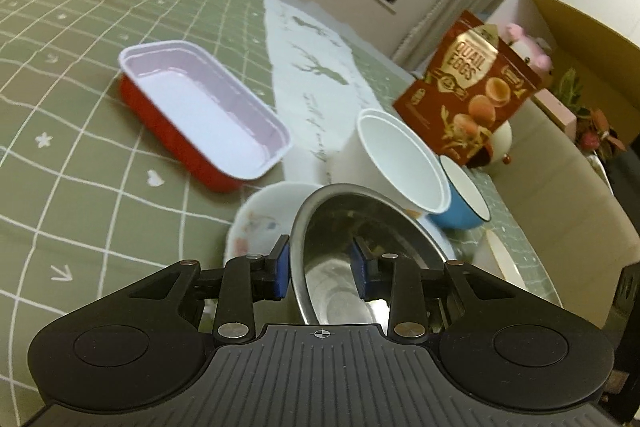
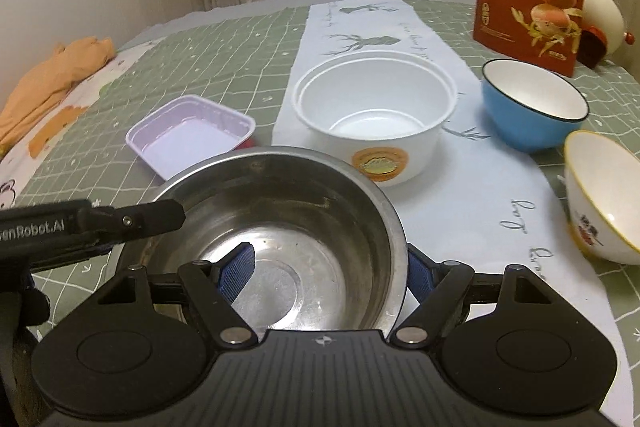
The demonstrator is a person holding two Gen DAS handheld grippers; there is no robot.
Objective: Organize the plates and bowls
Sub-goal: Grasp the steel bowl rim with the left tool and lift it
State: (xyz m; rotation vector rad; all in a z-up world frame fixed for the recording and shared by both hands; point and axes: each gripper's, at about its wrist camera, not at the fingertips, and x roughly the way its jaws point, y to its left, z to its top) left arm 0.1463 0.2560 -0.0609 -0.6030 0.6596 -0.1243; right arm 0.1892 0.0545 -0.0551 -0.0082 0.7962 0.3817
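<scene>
Left wrist view: left gripper (image 1: pixel 320 269) at lower centre, jaws apart and straddling the near rim of the steel bowl (image 1: pixel 340 267), one blue pad outside the wall and one inside, neither visibly pressing; a floral plate (image 1: pixel 256 223) sits under the bowl, with a red tray (image 1: pixel 200 111) at centre left, a white tub (image 1: pixel 396 163) and blue bowl (image 1: pixel 464 195) at centre right (quail-egg pouch (image 1: pixel 468 87) behind them). Right wrist view: right gripper (image 2: pixel 332 271) at lower centre, jaws wide, left pad inside the steel bowl (image 2: pixel 280 227) and right pad outside its wall, contact not discernible; the left gripper's finger (image 2: pixel 152 221) reaches the bowl's left rim, a yellow-rimmed bowl (image 2: pixel 604 195) stands at right edge.
</scene>
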